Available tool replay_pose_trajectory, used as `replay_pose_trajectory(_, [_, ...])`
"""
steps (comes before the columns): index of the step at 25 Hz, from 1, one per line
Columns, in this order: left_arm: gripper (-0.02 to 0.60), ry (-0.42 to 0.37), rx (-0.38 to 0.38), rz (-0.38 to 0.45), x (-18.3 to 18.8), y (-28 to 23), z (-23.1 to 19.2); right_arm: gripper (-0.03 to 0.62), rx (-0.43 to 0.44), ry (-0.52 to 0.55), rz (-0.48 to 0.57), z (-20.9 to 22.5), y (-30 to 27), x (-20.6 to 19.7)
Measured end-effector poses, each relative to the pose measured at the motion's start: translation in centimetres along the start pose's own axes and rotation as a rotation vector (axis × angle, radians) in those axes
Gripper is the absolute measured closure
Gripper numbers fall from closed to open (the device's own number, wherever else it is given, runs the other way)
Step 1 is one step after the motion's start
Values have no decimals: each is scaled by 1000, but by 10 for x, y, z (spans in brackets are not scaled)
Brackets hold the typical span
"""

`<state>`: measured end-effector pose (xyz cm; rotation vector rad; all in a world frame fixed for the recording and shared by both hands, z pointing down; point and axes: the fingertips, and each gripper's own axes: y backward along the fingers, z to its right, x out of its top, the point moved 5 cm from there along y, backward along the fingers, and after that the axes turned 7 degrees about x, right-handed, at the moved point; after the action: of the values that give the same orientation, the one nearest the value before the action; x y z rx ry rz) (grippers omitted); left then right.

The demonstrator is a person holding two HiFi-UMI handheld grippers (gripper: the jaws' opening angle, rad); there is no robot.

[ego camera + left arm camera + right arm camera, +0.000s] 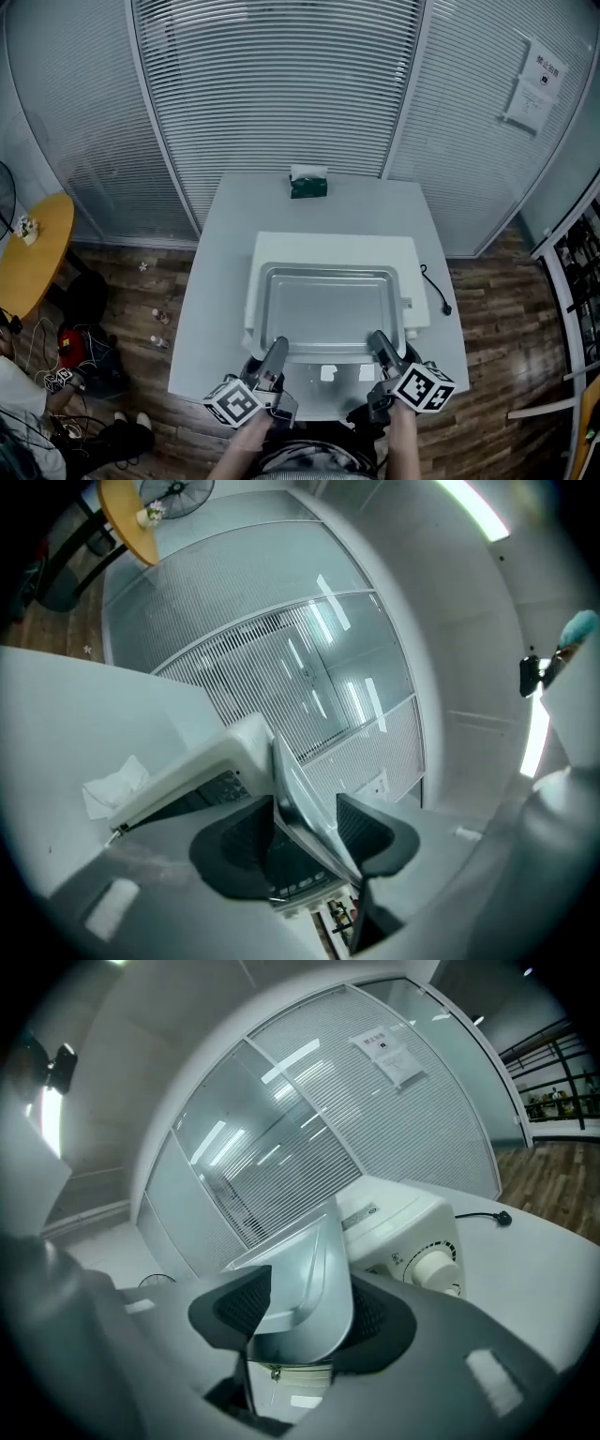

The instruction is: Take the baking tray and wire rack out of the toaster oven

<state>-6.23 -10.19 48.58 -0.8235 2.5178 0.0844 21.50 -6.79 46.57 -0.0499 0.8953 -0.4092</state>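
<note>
Left gripper [278, 347]: closest to us at the lower left, marker cube [232, 401] toward us; its fingers [234, 846] stand apart with the near rim of the baking tray [328, 309] running between them, a gap showing beside the metal.
Right gripper [378, 339]: closest at the lower right; its fingers are spread around the tray's near right corner, and we see no squeeze on it.
Glass wall [281, 84]: ribbed blinds across the back, two papers [536, 86] stuck at the right.
Counter [239, 234]: pale grey, running away from us to the wall.
Toaster oven [328, 246]: white box mid-counter, a dial [433, 1265] on its right front.
Baking tray: shiny, shallow, lying over the oven's top; we cannot tell whether it rests there or hangs just above.
Tissue pack [308, 185]: green, at the counter's far edge.
Cable [434, 289]: black, plug end lying right of the oven.
</note>
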Motion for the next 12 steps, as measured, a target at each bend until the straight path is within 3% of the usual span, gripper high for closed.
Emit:
replay_pose_trajectory(3, [373,-27,13,41,5,3,-5,345,14,36,26,-2,4,2])
replay_pose_trajectory(8, [302,-91,19,114,16,12,-8,244,7,109,129,-7,23,9])
replay_pose_trajectory(10, [264,-190,11,120,19,15,-4,227,17,162,159,-11,31,13])
replay_pose_trajectory(12, [233,-370,8,117,21,20,2,205,23,253,163,-17,37,14])
